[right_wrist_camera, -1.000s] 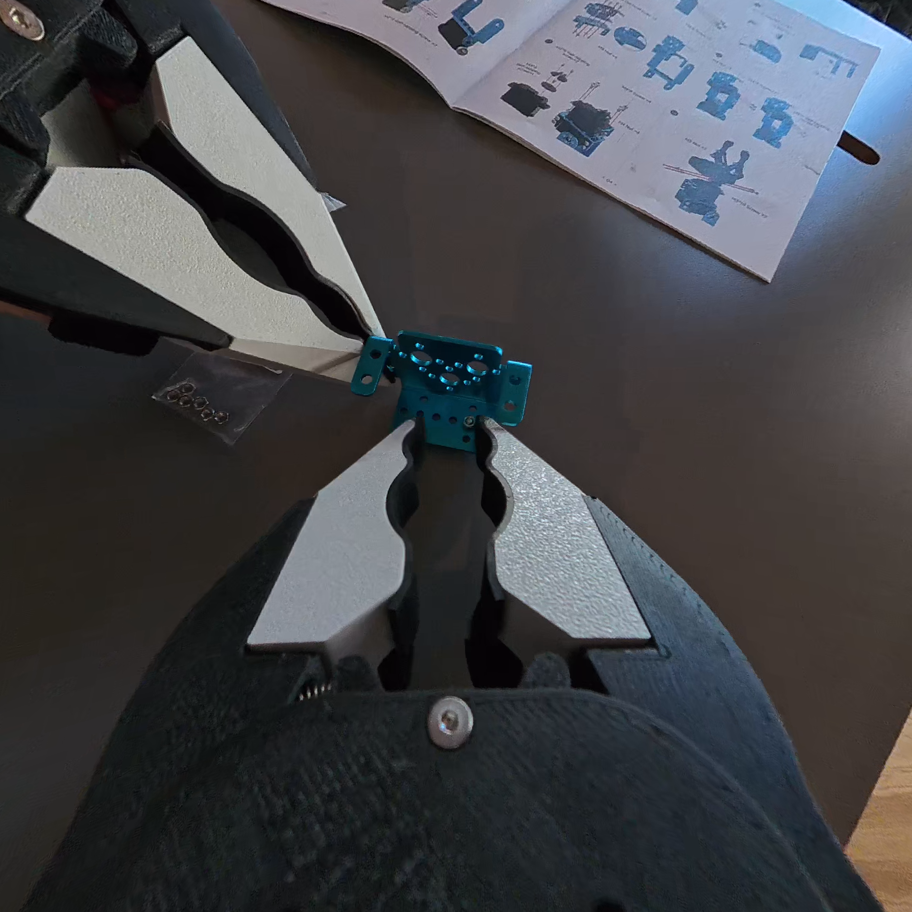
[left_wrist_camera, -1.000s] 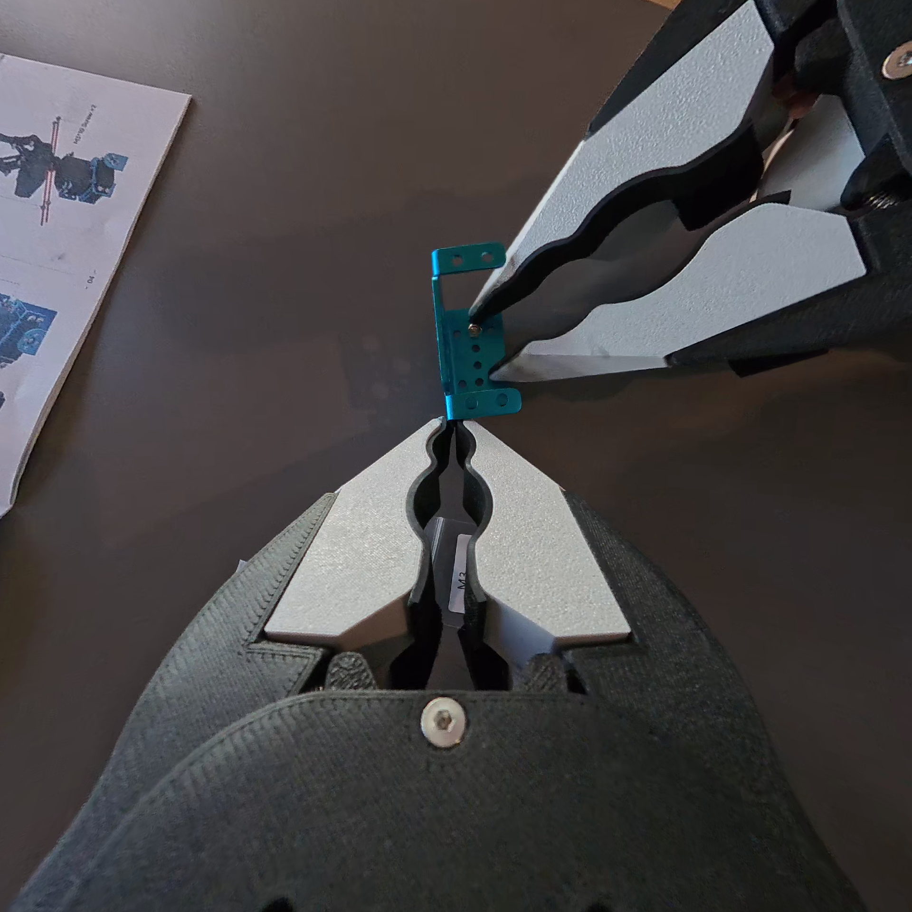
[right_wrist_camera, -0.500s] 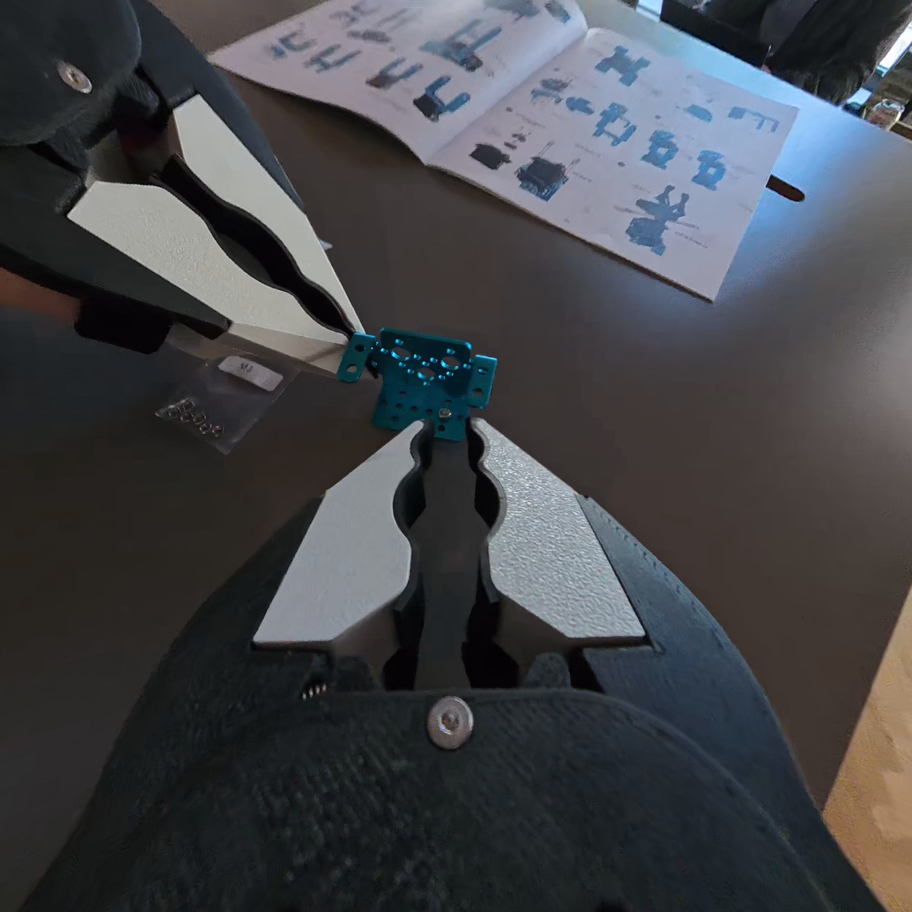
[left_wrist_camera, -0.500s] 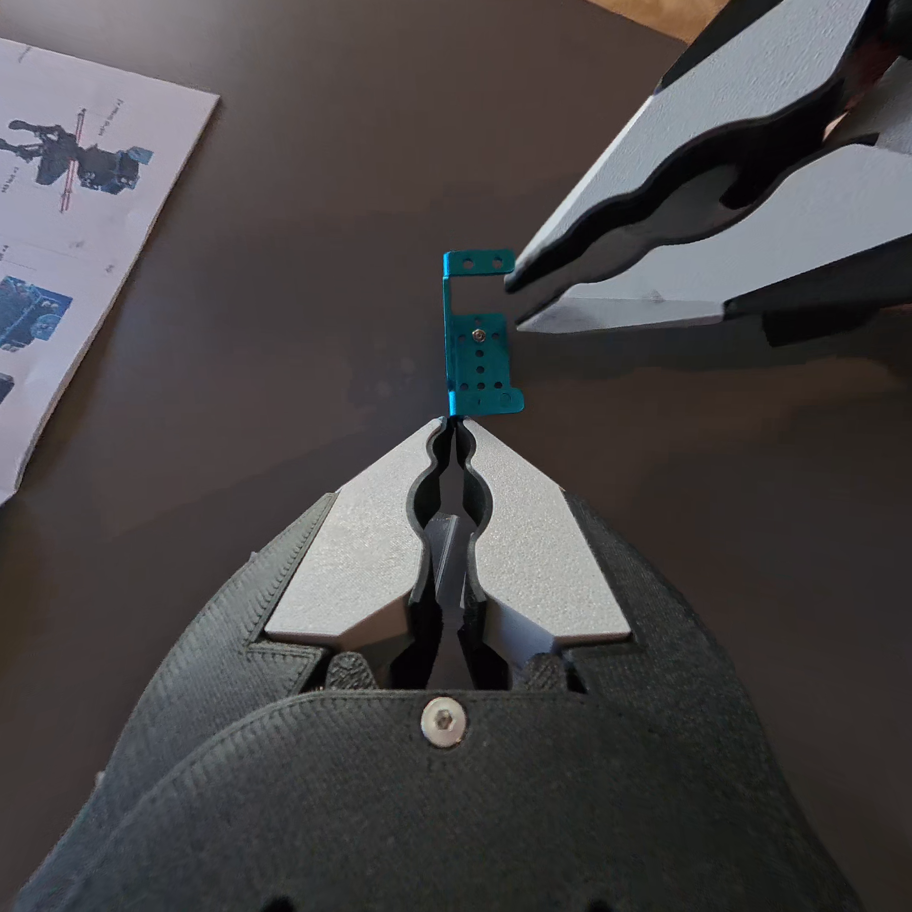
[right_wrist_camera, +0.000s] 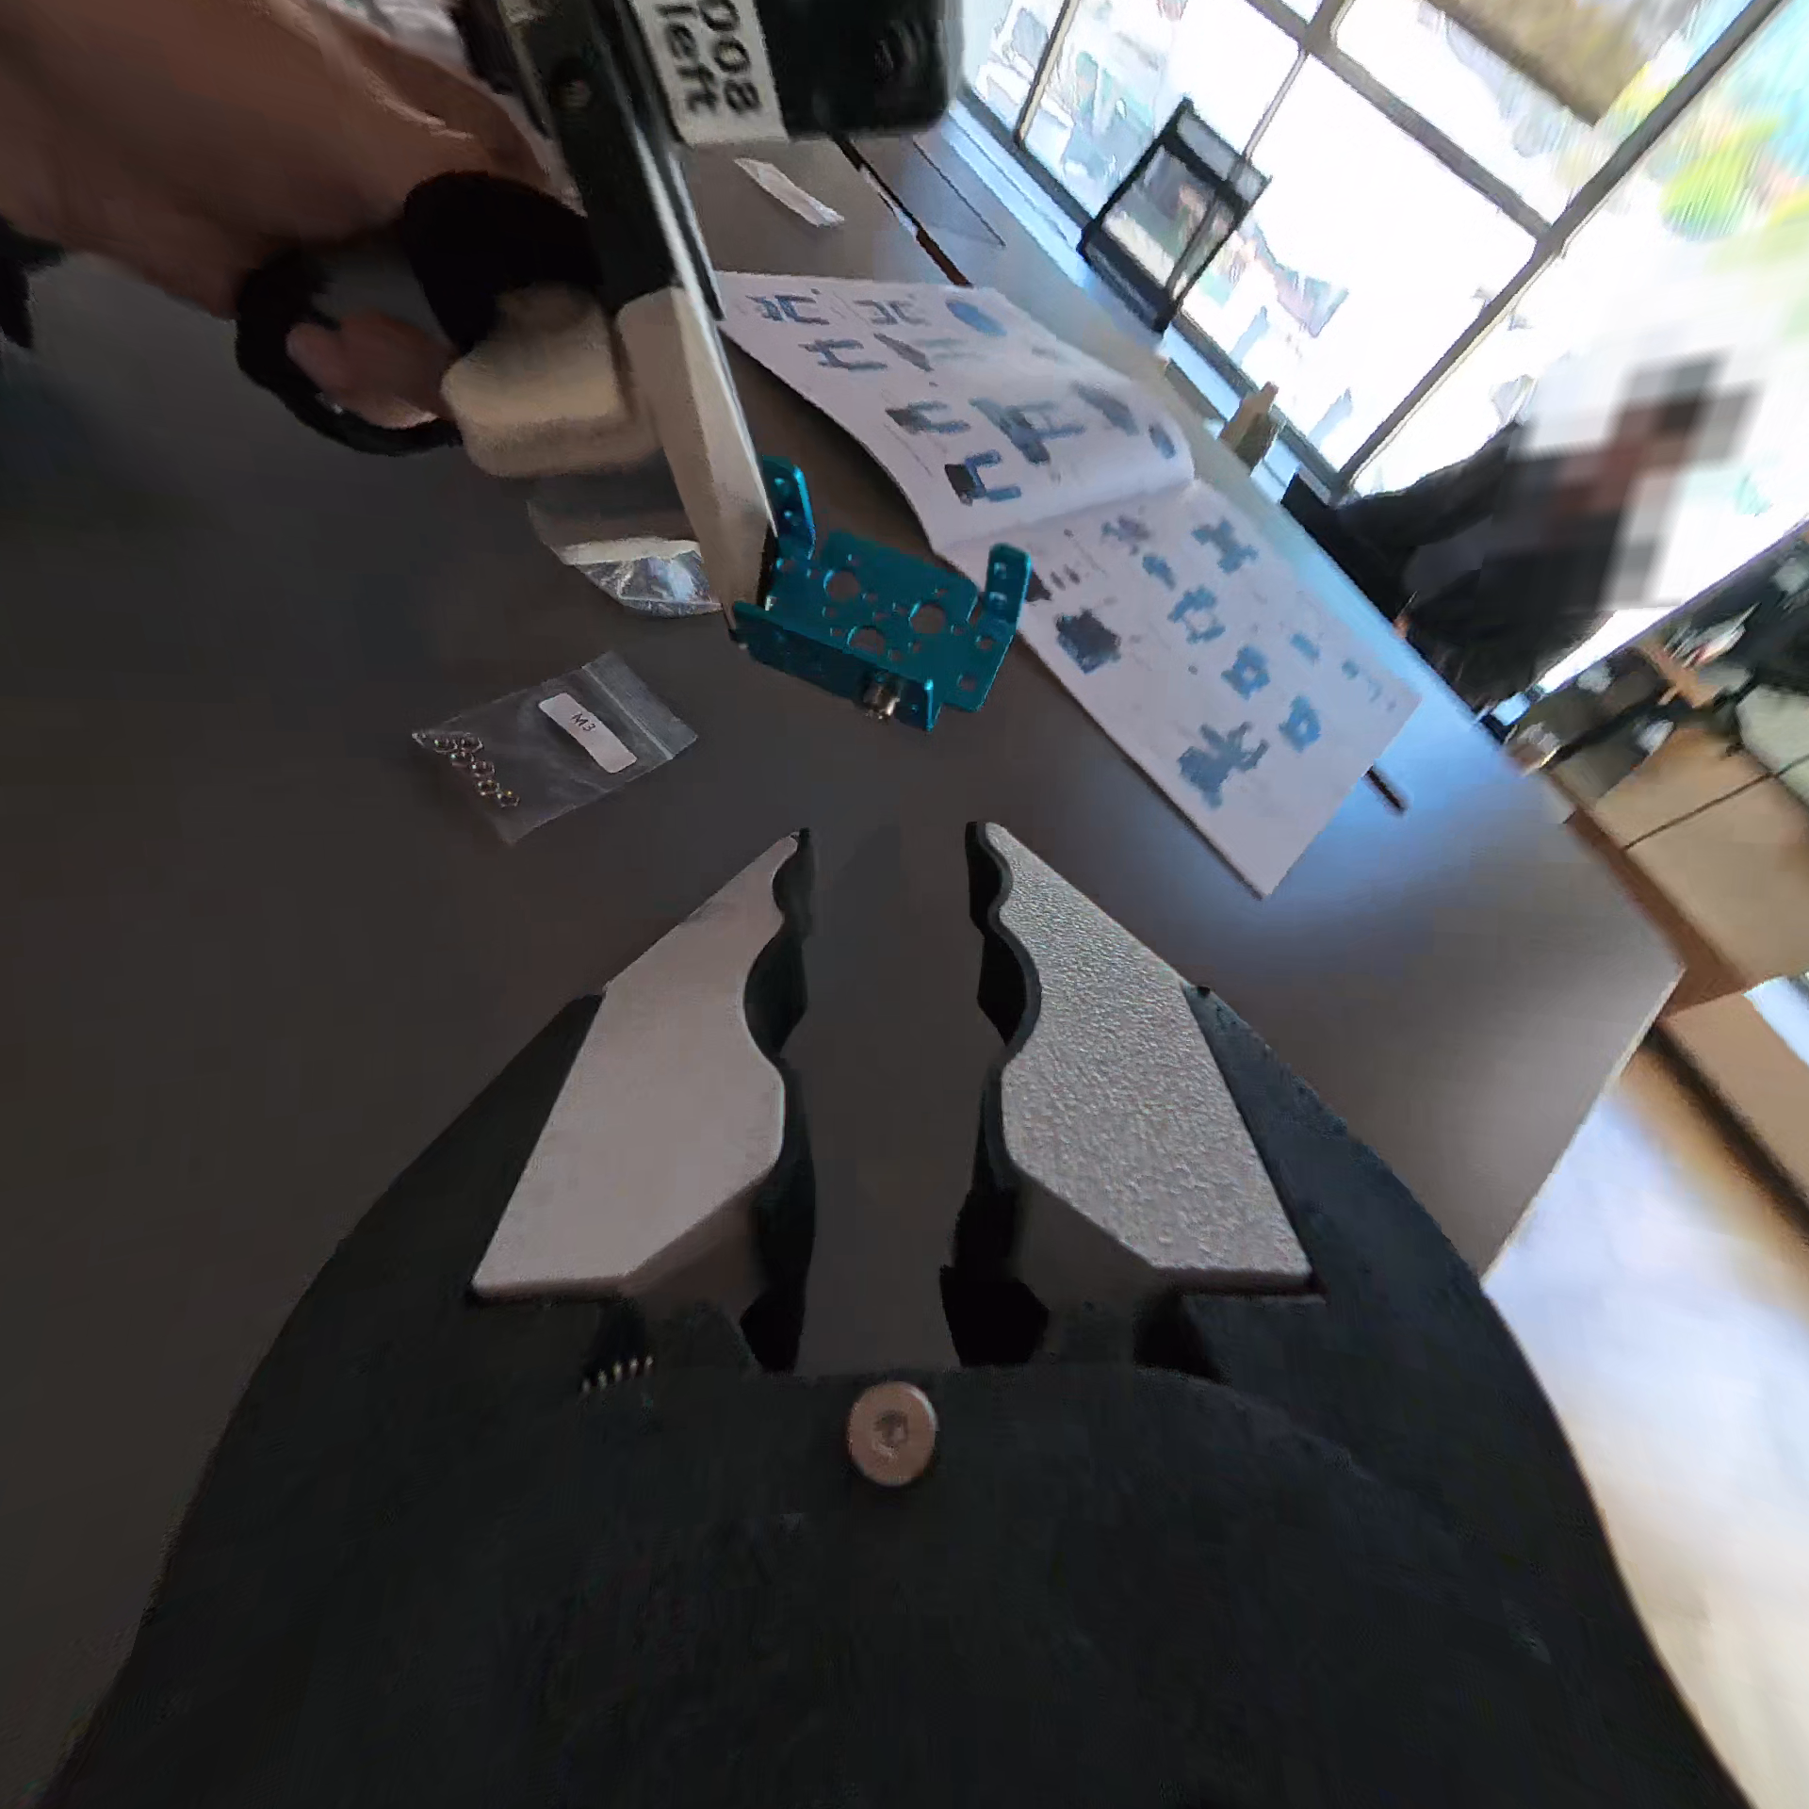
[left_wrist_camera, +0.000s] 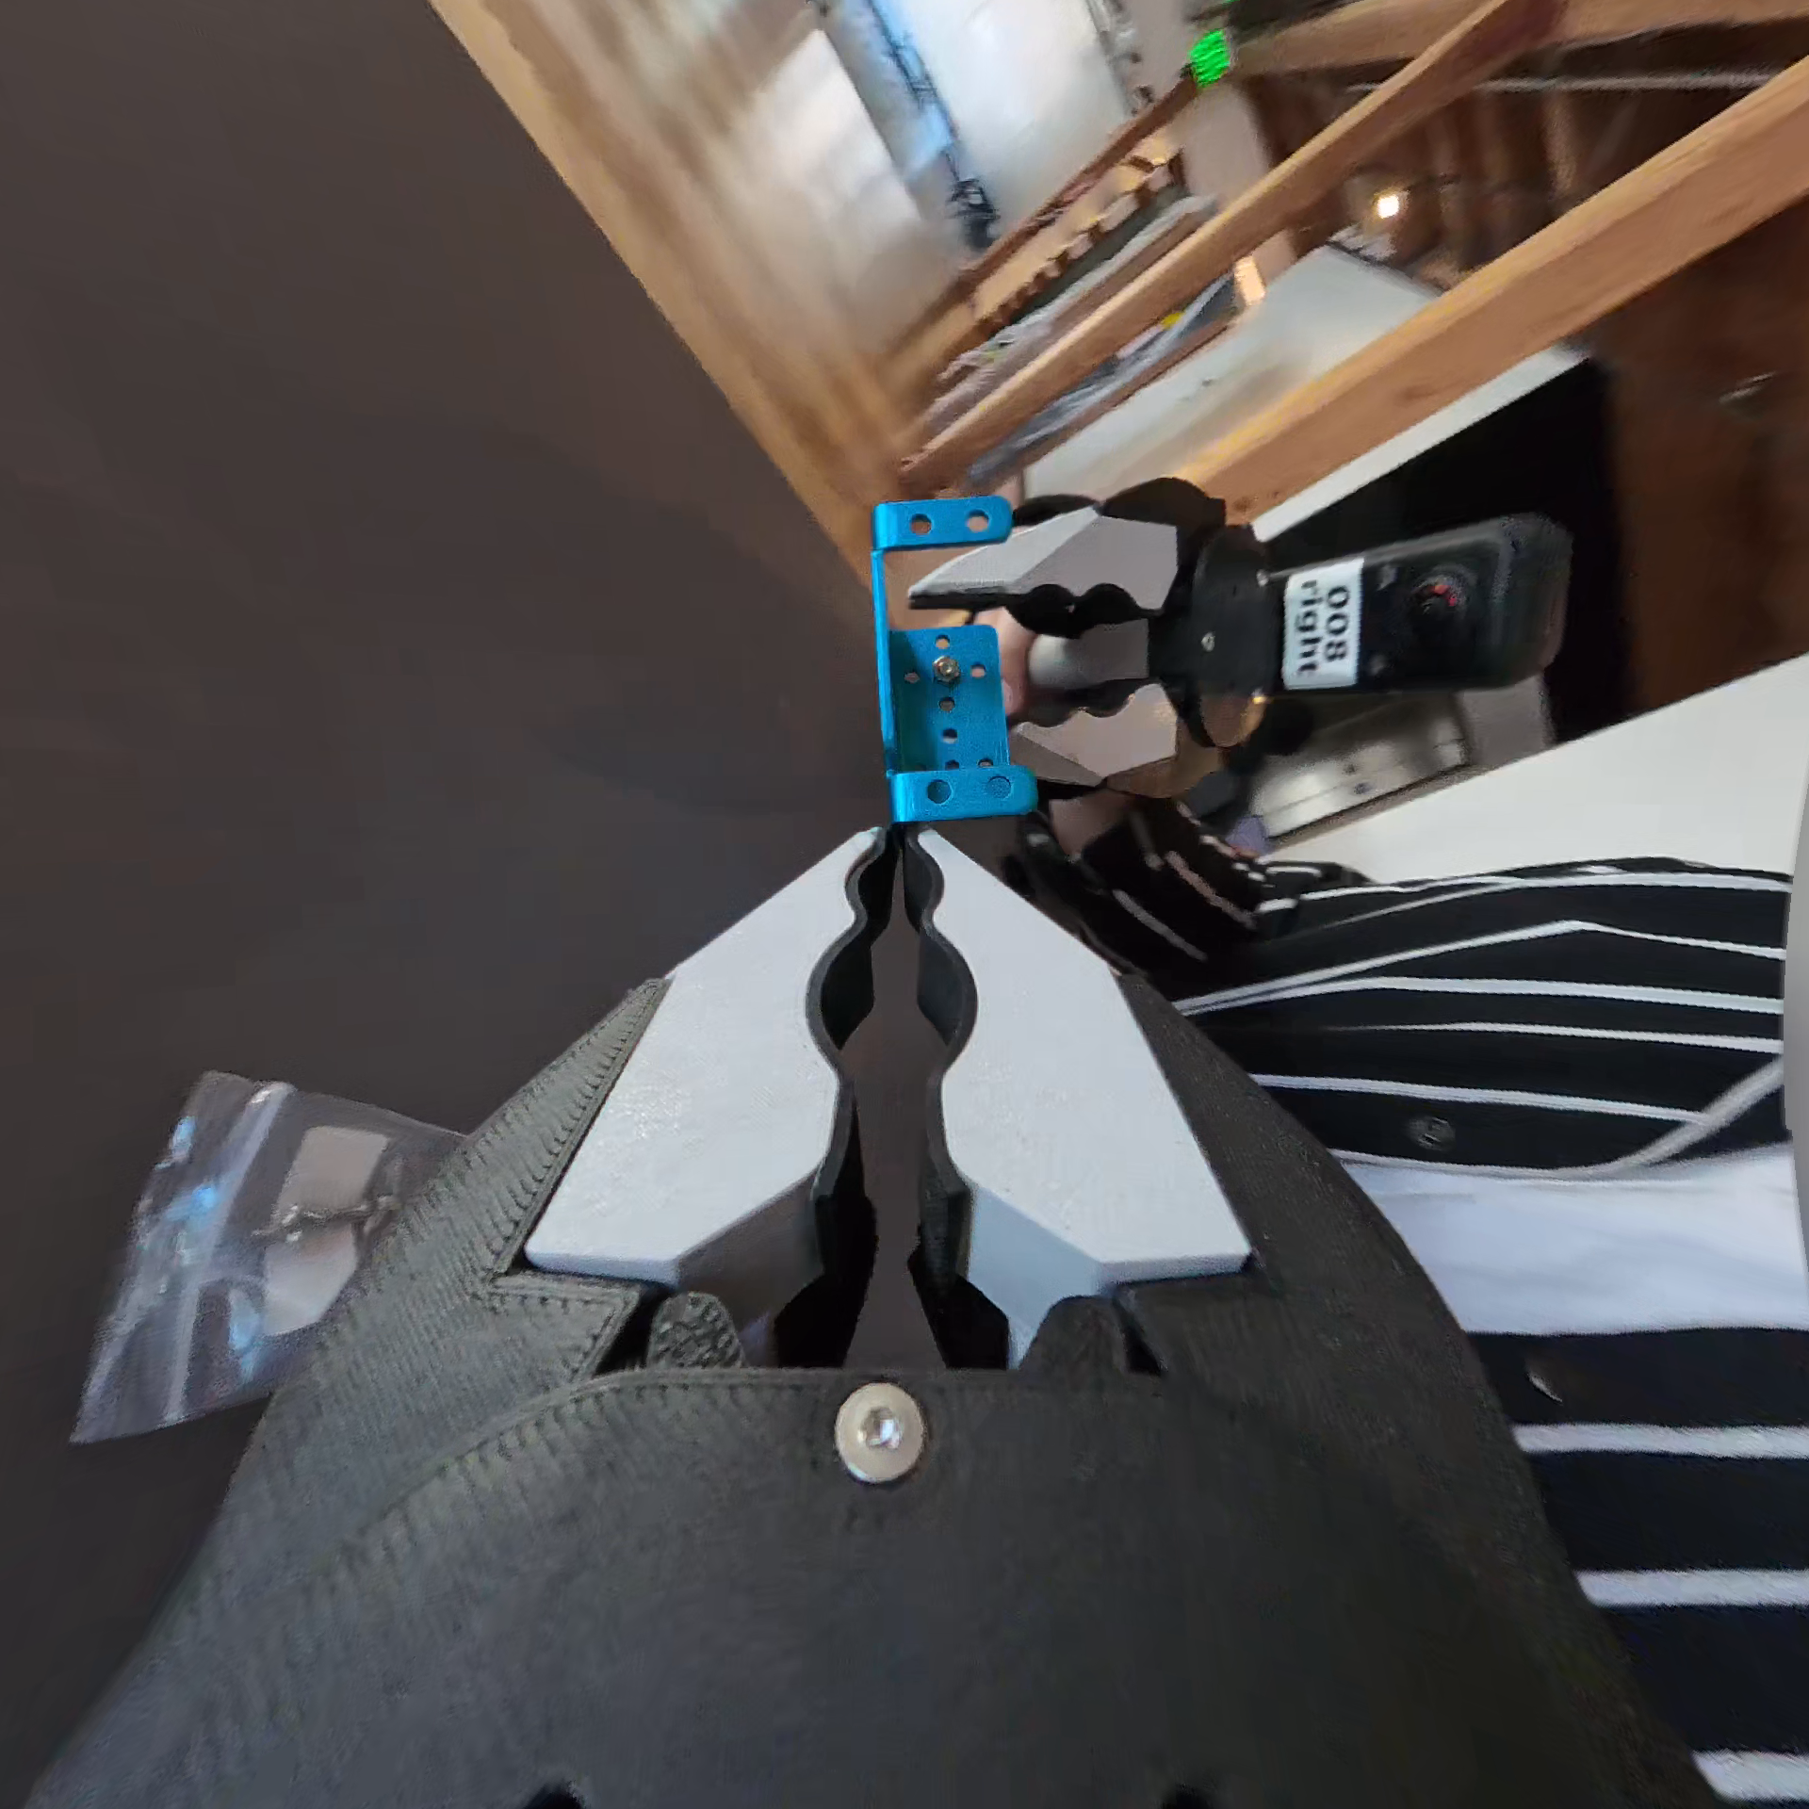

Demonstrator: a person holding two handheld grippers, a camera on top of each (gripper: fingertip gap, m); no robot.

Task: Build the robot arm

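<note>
My left gripper point(left_wrist_camera: 901, 842) is shut on the lower edge of a blue metal bracket point(left_wrist_camera: 945, 685) with several holes and a small screw, and holds it in the air above the dark table point(left_wrist_camera: 343, 489). In the right wrist view the bracket point(right_wrist_camera: 881, 626) hangs from the left gripper's tips point(right_wrist_camera: 749, 578), tilted. My right gripper point(right_wrist_camera: 886, 847) is open and empty, drawn back a short way from the bracket. In the left wrist view the right gripper point(left_wrist_camera: 979, 675) sits open just behind the bracket.
A clear bag of small nuts point(right_wrist_camera: 553, 744) lies on the table; another clear bag point(right_wrist_camera: 626, 568) lies under the left gripper. An open instruction booklet point(right_wrist_camera: 1077, 548) lies beyond. A person's striped sleeve point(left_wrist_camera: 1468, 1028) is at right. The table edge point(right_wrist_camera: 1615, 979) is to the right. Across from one pair of fingers to the other is roughly 6 centimetres.
The right gripper has let go of the bracket, opened and pulled back. The left gripper has lifted and turned with the bracket, so the view now takes in the room.
</note>
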